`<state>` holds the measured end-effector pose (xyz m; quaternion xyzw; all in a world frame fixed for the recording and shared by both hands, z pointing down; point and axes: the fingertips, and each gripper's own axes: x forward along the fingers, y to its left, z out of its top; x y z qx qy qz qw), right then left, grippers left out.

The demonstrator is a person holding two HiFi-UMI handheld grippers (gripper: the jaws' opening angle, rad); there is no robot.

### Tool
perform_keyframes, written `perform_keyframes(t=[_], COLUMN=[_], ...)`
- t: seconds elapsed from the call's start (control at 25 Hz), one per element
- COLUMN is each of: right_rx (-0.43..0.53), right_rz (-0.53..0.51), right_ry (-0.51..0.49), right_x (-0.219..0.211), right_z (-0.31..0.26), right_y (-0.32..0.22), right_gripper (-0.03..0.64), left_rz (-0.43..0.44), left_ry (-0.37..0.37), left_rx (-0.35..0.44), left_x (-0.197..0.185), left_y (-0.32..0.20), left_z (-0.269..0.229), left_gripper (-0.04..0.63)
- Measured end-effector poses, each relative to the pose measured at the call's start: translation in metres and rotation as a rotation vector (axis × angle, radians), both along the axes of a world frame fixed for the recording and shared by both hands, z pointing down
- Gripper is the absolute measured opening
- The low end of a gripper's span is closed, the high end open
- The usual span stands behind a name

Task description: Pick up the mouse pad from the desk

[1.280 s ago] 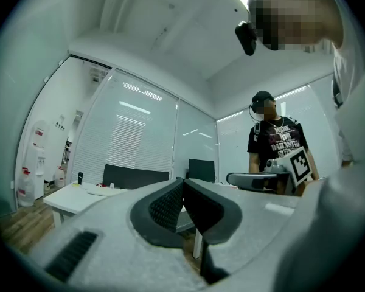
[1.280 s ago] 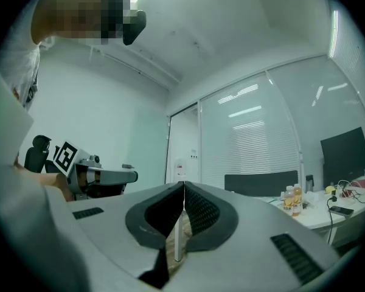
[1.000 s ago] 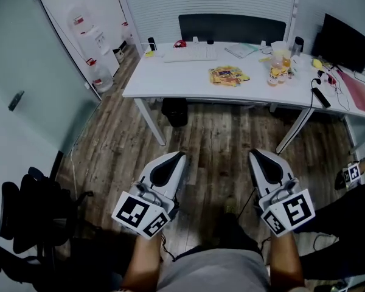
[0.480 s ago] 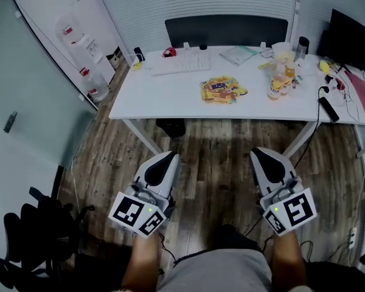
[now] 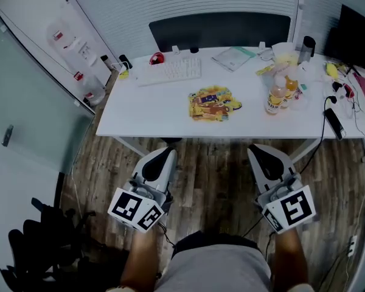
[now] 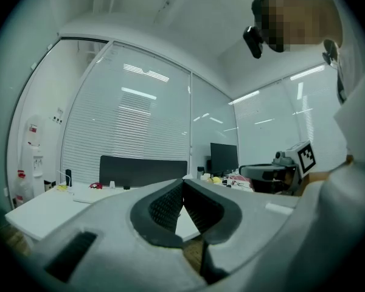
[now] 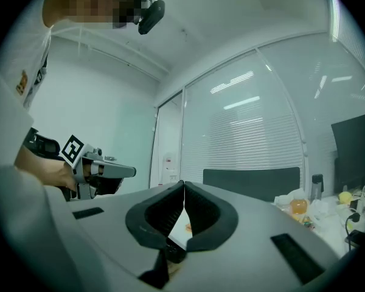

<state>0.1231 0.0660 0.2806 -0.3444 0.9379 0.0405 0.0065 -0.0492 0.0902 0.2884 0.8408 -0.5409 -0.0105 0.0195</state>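
A flat yellow printed mouse pad (image 5: pixel 213 104) lies in the middle of the white desk (image 5: pixel 146 111) in the head view. My left gripper (image 5: pixel 161 156) and right gripper (image 5: pixel 263 153) are held level side by side over the wooden floor, just short of the desk's near edge, pointing at it. Both are shut with nothing between the pads. In the left gripper view the left gripper (image 6: pixel 182 182) has its jaws pressed together, with the desk (image 6: pixel 42 208) ahead. In the right gripper view the right gripper (image 7: pixel 183 185) is likewise shut and empty.
On the desk are a white keyboard (image 5: pixel 170 70), a red mouse (image 5: pixel 156 58), a pale booklet (image 5: pixel 233 58), two drink bottles (image 5: pixel 277 95), a remote (image 5: pixel 333 123) and cables at the right. A dark chair (image 5: pixel 222 30) stands behind the desk, a monitor (image 5: pixel 358 38) at the far right.
Both grippers and the head have moved forward toward the desk, which now lies closer and larger in view. The jaws have stayed shut.
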Motion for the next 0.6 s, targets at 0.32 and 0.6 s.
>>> perform_keyframes(t=[0.32, 0.6], right_rx=[-0.001, -0.006], right_rz=[-0.003, 0.02], right_ry=[0.007, 0.043], right_x=[-0.004, -0.025], right_z=[0.003, 0.008], right_y=[-0.044, -0.083], right_gripper=[0.012, 0.012], left_rz=[0.008, 0.042], left_ry=[-0.028, -0.03], left_rx=[-0.016, -0.015], left_x=[0.001, -0.017], left_y=[-0.047, -0.092], left_z=[0.004, 0.008], left_gripper=[0.015, 0.015])
